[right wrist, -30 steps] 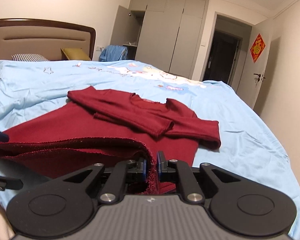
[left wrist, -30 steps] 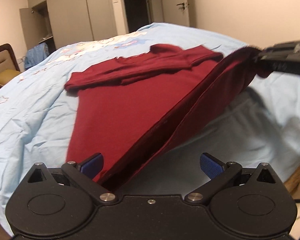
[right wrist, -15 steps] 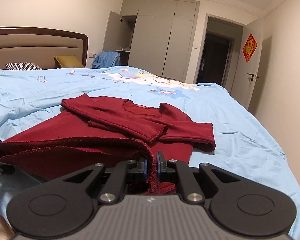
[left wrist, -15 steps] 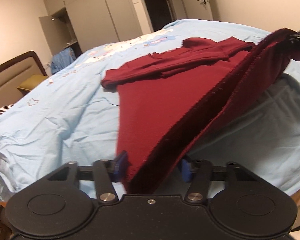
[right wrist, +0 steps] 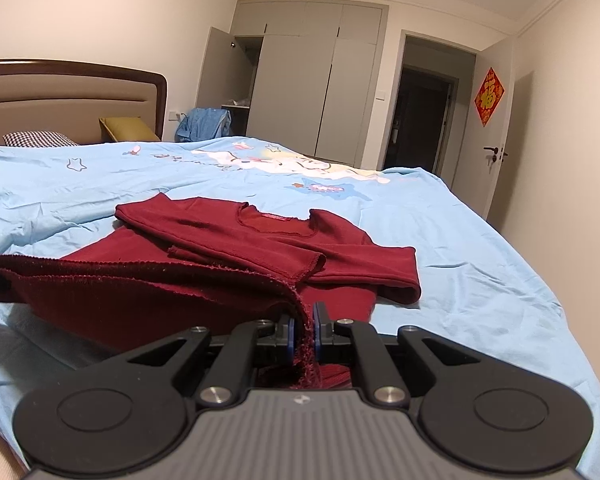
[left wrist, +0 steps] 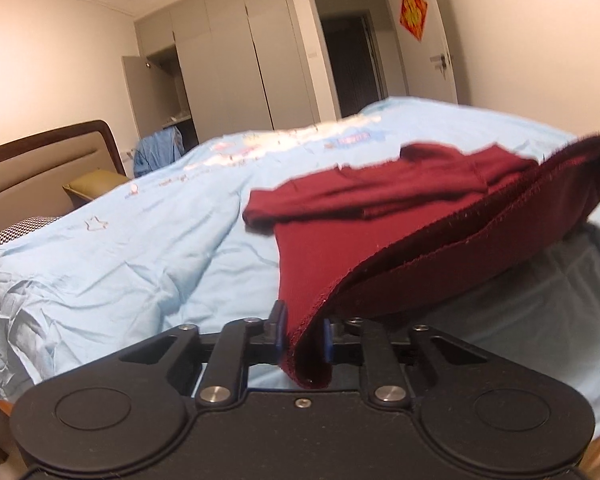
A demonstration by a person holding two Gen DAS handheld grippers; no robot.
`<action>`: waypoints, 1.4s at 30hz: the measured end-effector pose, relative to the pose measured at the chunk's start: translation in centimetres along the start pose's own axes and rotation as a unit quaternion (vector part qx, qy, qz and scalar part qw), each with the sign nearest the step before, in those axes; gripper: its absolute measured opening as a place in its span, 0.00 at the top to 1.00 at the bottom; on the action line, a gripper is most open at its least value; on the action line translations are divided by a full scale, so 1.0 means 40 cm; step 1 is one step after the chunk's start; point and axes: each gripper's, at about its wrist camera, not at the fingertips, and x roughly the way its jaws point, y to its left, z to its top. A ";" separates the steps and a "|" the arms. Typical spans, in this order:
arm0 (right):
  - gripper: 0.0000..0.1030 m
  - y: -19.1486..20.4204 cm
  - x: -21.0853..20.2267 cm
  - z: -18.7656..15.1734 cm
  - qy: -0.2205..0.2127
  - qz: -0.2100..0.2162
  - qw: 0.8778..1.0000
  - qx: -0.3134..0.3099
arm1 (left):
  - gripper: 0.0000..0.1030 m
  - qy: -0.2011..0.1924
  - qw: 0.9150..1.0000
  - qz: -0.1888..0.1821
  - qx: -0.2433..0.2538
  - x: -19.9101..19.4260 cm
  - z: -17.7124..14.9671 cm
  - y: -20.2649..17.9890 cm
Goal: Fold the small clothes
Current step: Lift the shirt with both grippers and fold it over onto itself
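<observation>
A dark red long-sleeved shirt (left wrist: 340,248) lies on the light blue bed sheet (left wrist: 120,264), its sleeves folded across the chest. My left gripper (left wrist: 303,333) holds one corner of the bottom hem between its blue pads, and its jaws are closing on the cloth. The hem hangs lifted off the bed as a taut band running to the right edge of the left wrist view. In the right wrist view the shirt (right wrist: 228,240) shows its neckline facing away, and my right gripper (right wrist: 303,326) is shut on the hem's other corner.
The bed sheet (right wrist: 460,240) drops off at the right and near edges. A brown headboard (right wrist: 72,96) with a checked pillow (right wrist: 36,138) and a yellow cushion (right wrist: 128,128) stands to the left. Behind are a wardrobe (right wrist: 300,92) with one door open, blue cloth (right wrist: 204,124) and a dark doorway (right wrist: 424,116).
My left gripper's jaws went from wide open to closed around the hem corner, and that corner has come up off the bed. The right gripper kept its grip and stayed put.
</observation>
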 end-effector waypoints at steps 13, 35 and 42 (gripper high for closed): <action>0.95 -0.014 -0.066 0.012 -0.061 -0.018 0.998 -0.001 | 0.97 -0.095 0.994 -0.014 -0.047 -0.064 0.094 0.019; 0.95 -0.050 -0.312 0.101 -0.201 -0.035 0.979 0.001 | 0.97 -0.218 0.969 -0.029 -0.113 -0.284 0.214 0.059; 0.95 -0.043 -0.392 0.138 -0.237 -0.036 0.971 -0.014 | 0.97 -0.245 0.963 -0.030 -0.110 -0.365 0.241 0.059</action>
